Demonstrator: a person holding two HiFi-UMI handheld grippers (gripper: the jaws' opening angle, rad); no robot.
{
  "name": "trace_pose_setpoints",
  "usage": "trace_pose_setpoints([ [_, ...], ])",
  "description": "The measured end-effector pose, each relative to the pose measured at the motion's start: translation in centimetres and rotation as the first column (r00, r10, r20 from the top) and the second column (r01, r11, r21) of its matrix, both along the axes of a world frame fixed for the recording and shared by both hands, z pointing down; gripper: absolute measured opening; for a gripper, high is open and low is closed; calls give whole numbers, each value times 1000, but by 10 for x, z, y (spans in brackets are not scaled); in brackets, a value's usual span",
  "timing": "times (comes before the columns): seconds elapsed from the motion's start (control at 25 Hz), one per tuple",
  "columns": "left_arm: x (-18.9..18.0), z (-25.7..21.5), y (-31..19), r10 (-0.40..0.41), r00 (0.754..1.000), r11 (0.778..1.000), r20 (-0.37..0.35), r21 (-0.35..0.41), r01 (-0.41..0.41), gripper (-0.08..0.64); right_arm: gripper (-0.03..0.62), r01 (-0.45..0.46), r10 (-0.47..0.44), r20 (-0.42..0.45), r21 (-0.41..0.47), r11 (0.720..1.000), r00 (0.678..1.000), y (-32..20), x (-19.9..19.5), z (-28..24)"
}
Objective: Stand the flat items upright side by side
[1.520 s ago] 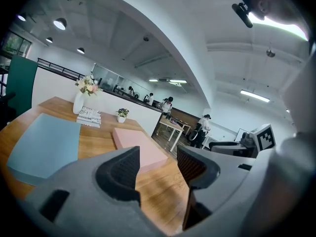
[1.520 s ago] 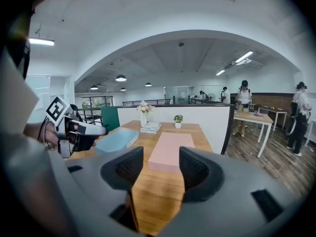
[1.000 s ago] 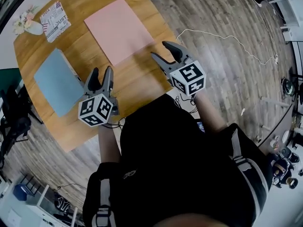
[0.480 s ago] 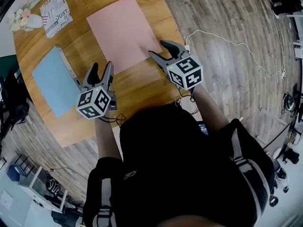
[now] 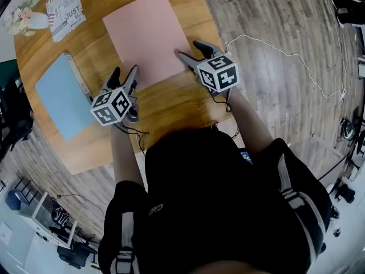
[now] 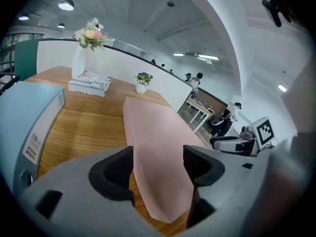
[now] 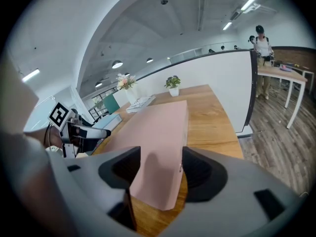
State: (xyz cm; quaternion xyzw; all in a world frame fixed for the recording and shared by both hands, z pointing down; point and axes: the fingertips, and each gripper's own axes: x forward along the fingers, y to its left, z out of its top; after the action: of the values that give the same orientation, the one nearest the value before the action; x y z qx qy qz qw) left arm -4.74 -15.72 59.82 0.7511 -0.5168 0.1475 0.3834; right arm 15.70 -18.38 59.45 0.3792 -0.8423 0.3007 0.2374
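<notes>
The left gripper (image 5: 124, 73) and the right gripper (image 5: 188, 49) both have their jaws apart, having just been opening. Each is lined up on a near corner of the pink file folder (image 5: 145, 30) (framed between the pads, not pinched). Further to the left of the left gripper, the blue file folder (image 5: 57, 96) also lies flat on the wooden table (image 5: 171, 104). Nothing stands upright yet, so both folders remain to be raised.

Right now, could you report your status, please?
Left gripper, right gripper open, just widened, nothing gripped. Pink folder corners between jaws, flat; blue folder flat. Nothing blocking.
</notes>
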Motion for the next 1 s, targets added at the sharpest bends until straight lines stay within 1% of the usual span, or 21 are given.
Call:
trace_pose_setpoints([
  [0.2, -1, 23, -18, -7, 999, 999, -42, -52, 5, 352, 301, 20, -14, 74, -77, 997, 997, -17, -12, 17],
  [0.32, 0, 32, -26, -9, 998, 998, -64, -67, 5, 360, 305, 51, -45, 68, -97, 994, 997, -23, -19, 29],
  [0.4, 3, 37, -30, 3, 998, 997, -66, -80, -9, 360, 307, 74, -68, 55, -105, 992, 996, -25, -21, 35],
  [0.56, 7, 42, -32, 32, 998, 994, -54, -100, -37, 364, 316, 93, -87, 56, -105, 990, 995, -27, -23, 39],
  [0.68, 7, 44, -32, 26, 998, 995, -63, -93, -32, 368, 319, 78, -71, 72, -93, 993, 995, -27, -23, 41],
  [0.88, 5, 45, -31, 11, 998, 998, -68, -58, -15, 364, 313, 45, -40, 84, -60, 997, 996, -25, -24, 42],
  [1.0, 7, 45, -25, 22, 998, 997, -65, -73, -27, 360, 313, 44, -38, 77, -75, 996, 996, -18, -22, 41],
])
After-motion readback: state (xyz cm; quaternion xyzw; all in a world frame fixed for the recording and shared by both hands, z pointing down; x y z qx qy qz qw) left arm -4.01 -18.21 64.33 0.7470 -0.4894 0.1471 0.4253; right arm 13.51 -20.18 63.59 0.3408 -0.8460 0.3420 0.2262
